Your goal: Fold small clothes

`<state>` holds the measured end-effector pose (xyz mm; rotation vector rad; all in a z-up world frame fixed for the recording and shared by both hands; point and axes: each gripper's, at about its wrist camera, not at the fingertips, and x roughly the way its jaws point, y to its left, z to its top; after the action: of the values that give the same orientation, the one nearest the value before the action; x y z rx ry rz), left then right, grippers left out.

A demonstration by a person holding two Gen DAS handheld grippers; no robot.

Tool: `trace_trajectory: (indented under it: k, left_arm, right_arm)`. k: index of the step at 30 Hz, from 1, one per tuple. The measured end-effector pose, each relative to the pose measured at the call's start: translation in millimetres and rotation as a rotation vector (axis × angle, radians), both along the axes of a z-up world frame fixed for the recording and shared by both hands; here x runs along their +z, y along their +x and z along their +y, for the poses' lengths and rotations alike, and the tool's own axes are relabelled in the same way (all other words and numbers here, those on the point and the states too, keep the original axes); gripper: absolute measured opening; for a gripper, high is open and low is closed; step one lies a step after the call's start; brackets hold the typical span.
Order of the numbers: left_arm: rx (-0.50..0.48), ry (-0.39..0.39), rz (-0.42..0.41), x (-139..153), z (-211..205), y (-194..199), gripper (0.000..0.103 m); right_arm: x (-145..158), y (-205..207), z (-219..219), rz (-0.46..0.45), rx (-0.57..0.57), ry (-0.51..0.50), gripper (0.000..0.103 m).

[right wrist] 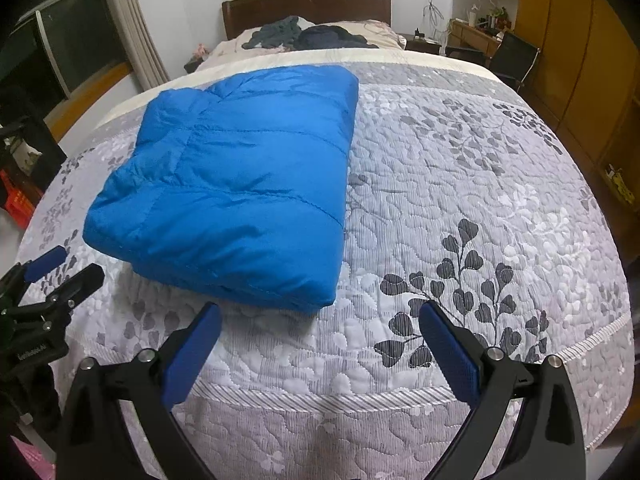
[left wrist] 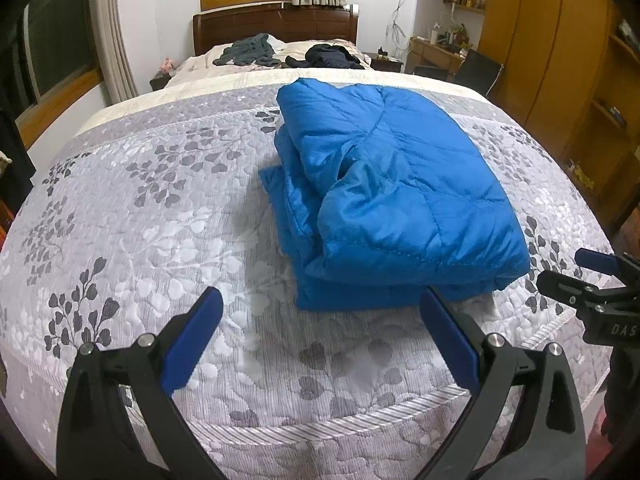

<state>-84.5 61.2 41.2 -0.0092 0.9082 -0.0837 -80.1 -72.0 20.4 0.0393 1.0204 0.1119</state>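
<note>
Blue quilted jacket (left wrist: 384,196) lies folded on the bedspread (left wrist: 140,208); left gripper (left wrist: 320,304) spread empty at six o'clock, right gripper (right wrist: 320,316) likewise.

Left gripper (left wrist: 320,300): black plastic frame, two arms tipped with blue textured pads (left wrist: 450,340), silver screws at the pivots. Right gripper (right wrist: 320,316): same build, white lettering on its body.

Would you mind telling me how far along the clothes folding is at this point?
Done: the blue jacket lies folded into a compact stack on the bedspread. In hand: nothing; the left gripper and right gripper are both open and empty. Left: the dark clothes by the headboard look unfolded.
</note>
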Motion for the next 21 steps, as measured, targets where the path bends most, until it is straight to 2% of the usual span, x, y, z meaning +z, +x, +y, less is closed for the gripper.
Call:
trace_trajectory:
  k: [21]
  left_arm:
    - [-0.002, -0.005, 0.010, -2.6, 2.7, 1.6, 0.098]
  right_arm:
    - [0.2, 1.7, 0.0, 0.000, 0.001, -0.005, 0.099]
